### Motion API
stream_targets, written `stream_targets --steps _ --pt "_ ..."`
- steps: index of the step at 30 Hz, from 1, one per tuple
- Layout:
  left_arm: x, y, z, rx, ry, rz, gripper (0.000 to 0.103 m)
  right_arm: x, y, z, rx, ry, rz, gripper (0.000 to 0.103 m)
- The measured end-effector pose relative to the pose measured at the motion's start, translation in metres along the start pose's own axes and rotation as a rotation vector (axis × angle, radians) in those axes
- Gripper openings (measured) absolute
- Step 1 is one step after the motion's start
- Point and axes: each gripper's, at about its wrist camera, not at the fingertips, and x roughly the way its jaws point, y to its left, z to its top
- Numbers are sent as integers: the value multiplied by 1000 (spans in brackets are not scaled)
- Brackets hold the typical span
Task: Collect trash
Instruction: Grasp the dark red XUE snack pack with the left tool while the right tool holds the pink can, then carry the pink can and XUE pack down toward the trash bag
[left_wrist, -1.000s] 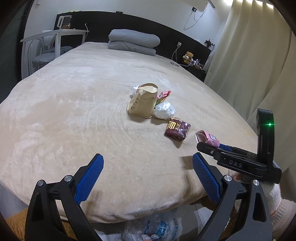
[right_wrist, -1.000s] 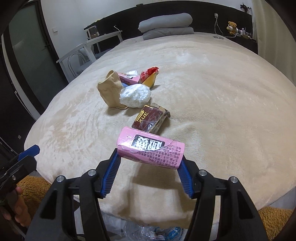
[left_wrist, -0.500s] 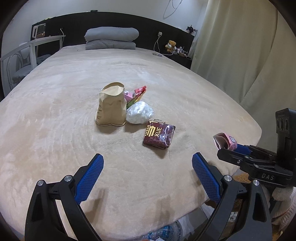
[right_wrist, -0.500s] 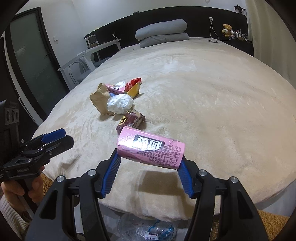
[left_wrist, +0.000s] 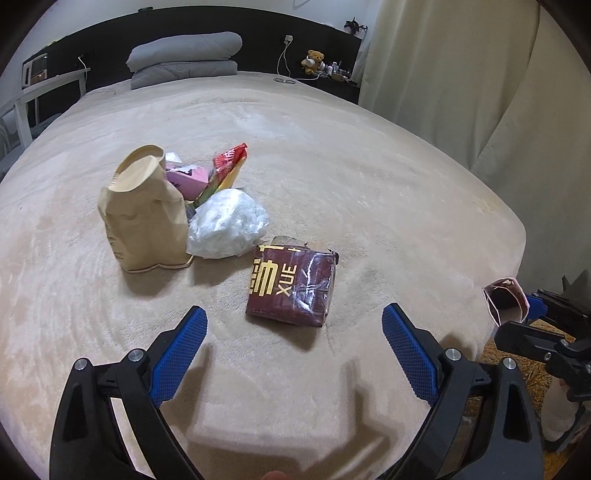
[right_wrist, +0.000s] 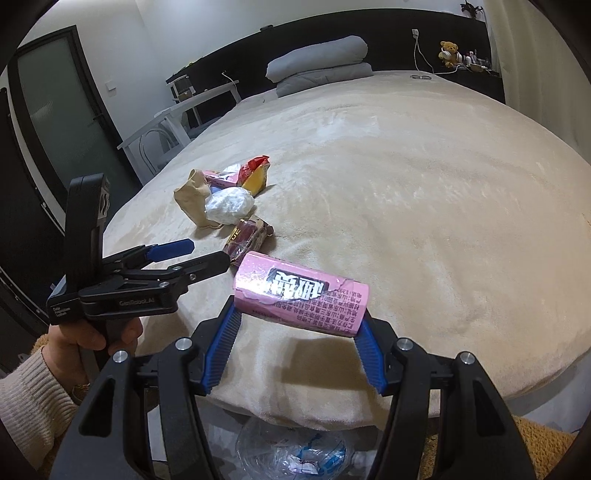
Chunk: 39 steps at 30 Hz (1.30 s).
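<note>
Right gripper: the right gripper (right_wrist: 300, 334), black-framed with ribbed blue pads, is clenched on a pink cardboard carton with black and white printed lettering (right_wrist: 301, 297); the carton is held crosswise between the pads, above the near edge of the bed, and its open end is seen from the left wrist view (left_wrist: 505, 303).
Left gripper: the left gripper (left_wrist: 293, 334) is spread wide with nothing between its blue textured pads; it is held low over the blanket, just short of the maroon packet.
Bed surface: a plush beige fleece blanket (left_wrist: 332, 155) covers the bed, its nap brushed into faint arcs.
Maroon packet: a dark red rectangular packet wrapped in glossy clear film, with gold lettering (left_wrist: 293, 291), lies flat on the blanket, nearest the left gripper.
Paper bag: a crumpled tan paper bag with an open top (left_wrist: 144, 216) stands upright behind and left of the packet.
Plastic wad: a crinkled ball of translucent white plastic (left_wrist: 227, 223) rests against the paper bag's right side.
Other wrappers: a second pink carton (left_wrist: 188, 179) and a red and yellow foil wrapper (left_wrist: 229, 166) lie behind the bag and the wad.
Below the bed edge: a clear plastic bag holding wrappers (right_wrist: 299, 450) is seen on the floor under the right gripper.
Head of bed: folded grey bedding (left_wrist: 184, 59) is stacked against a black headboard.
</note>
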Motion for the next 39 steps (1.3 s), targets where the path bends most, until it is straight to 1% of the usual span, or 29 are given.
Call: stream_targets --steps 5,7,9,11,13,15,24,32,39 --pt "17 2 9 -13 6 -11 93 -1 -7 -1 16 7 6 60" --pt "24 4 10 -17 17 -15 84 -1 -8 -2 21 8 8 60" --pt "32 5 11 -22 24 -13 83 -1 -10 -2 27 10 11 60" --pt "36 5 12 -22 28 -18 77 -1 -11 -2 26 12 9 60" --pt "40 3 13 -13 31 -15 61 0 -11 -2 27 15 9 60" --pt "41 2 11 -2 34 1 57 0 -12 -2 28 17 8 60" --pt "34 -1 7 1 17 -2 57 3 -10 -3 11 16 -5 60" --pt "15 -7 2 13 -14 -7 56 2 -5 -3 -8 1 -9 59" --pt "-4 -9 -5 -8 -43 -17 56 0 -1 -3 -20 -9 -10 60"
